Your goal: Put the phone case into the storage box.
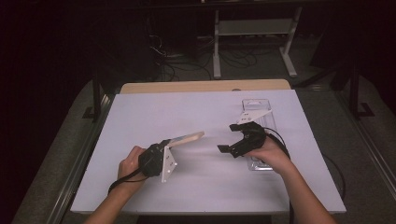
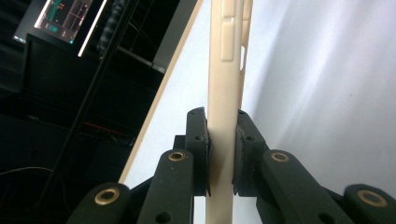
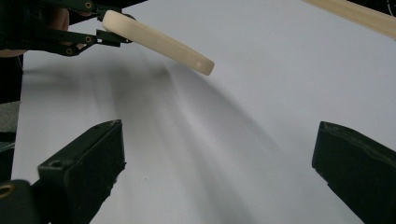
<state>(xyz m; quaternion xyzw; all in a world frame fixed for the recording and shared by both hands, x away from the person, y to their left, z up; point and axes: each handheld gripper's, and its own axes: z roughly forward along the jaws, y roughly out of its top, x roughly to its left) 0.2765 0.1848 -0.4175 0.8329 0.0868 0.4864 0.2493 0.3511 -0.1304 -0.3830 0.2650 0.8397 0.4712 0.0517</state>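
A cream phone case [image 1: 187, 138] hangs edge-on above the white table, its free end pointing right. My left gripper [image 1: 167, 147] is shut on its near end; in the left gripper view both pads press the case [image 2: 224, 93] from either side, with the left gripper [image 2: 223, 149] tilted. My right gripper [image 1: 228, 138] is held just right of the case, open and with nothing between its jaws. The right gripper view has that gripper [image 3: 217, 154] wide apart over bare table, with the case [image 3: 159, 42] and the left gripper [image 3: 100, 21] farther off at upper left.
A clear plastic tray [image 1: 259, 116] lies on the table behind and under my right hand. The white table sheet [image 1: 196, 186] covers a wooden top whose far edge [image 1: 205, 87] shows. Dark floor, cables and a metal stand lie beyond.
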